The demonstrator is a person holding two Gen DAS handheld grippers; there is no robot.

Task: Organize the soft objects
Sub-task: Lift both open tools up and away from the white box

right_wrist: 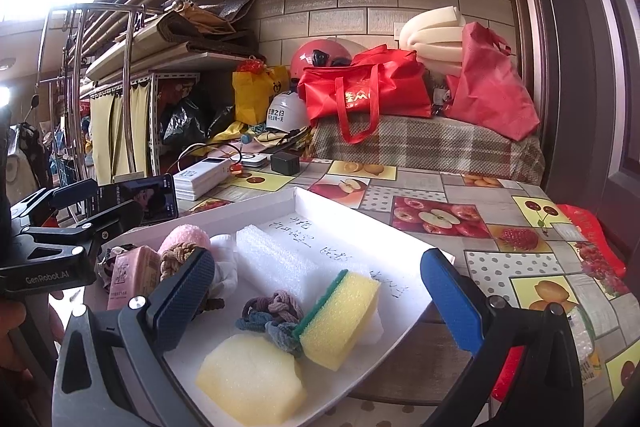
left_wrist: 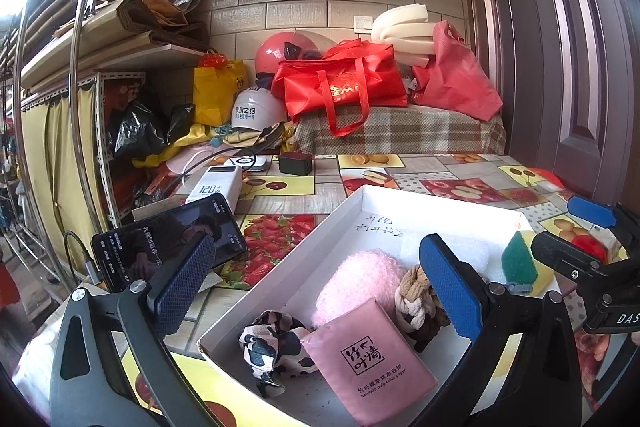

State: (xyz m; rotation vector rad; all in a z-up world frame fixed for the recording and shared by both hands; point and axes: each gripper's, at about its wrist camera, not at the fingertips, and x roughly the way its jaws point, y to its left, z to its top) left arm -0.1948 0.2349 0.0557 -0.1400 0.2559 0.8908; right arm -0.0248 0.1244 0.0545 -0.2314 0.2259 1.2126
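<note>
Both the left gripper (left_wrist: 320, 291) and the right gripper (right_wrist: 318, 301) are held apart, empty. The sponge (right_wrist: 340, 319), lower centre in the white tray (right_wrist: 304, 197), is best approached squarely and pinched gently.

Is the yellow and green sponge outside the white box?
No, the yellow and green sponge lies inside the white box, next to a bunch of hair ties.

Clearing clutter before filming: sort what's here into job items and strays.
Job items: white box, yellow-green sponge, pale foam block, hair ties, pink tissue pack, pink fluffy puff.

Strays: phone, power bank, helmets.
</note>
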